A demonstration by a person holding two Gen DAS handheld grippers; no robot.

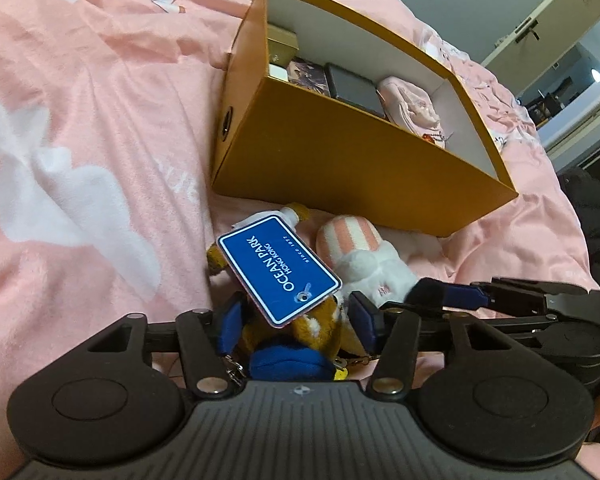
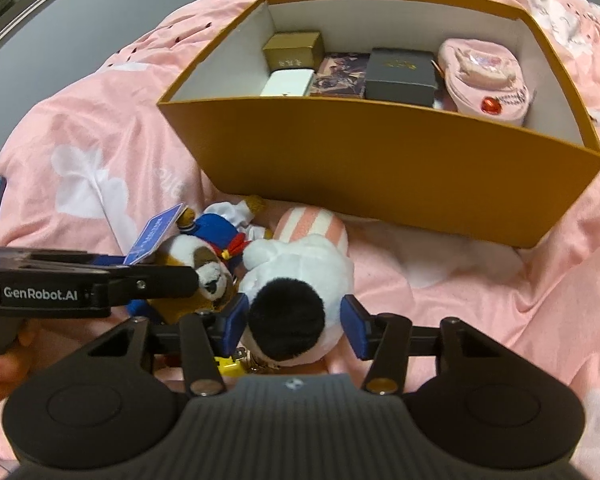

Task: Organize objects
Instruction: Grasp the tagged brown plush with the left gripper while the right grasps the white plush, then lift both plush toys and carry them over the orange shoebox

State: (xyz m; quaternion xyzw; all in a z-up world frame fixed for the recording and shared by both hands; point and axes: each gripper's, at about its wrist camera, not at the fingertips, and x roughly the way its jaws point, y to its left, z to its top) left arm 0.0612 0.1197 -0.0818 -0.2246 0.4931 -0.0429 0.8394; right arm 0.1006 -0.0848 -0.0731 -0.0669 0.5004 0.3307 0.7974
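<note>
Pink bed cover w/ an open orange box on it, part-filled.

Left wrist view: left gripper spread wide round the brown sailor plush, blue tag lying over it; pads flank the toy, contact unclear. White striped plush just beside, toward the right gripper.

Right wrist view: right gripper half open, straddling white plush's black-tufted head; one pad touches, other apart, so no grip yet. Plush long axis runs ahead toward box, just beyond.
</note>
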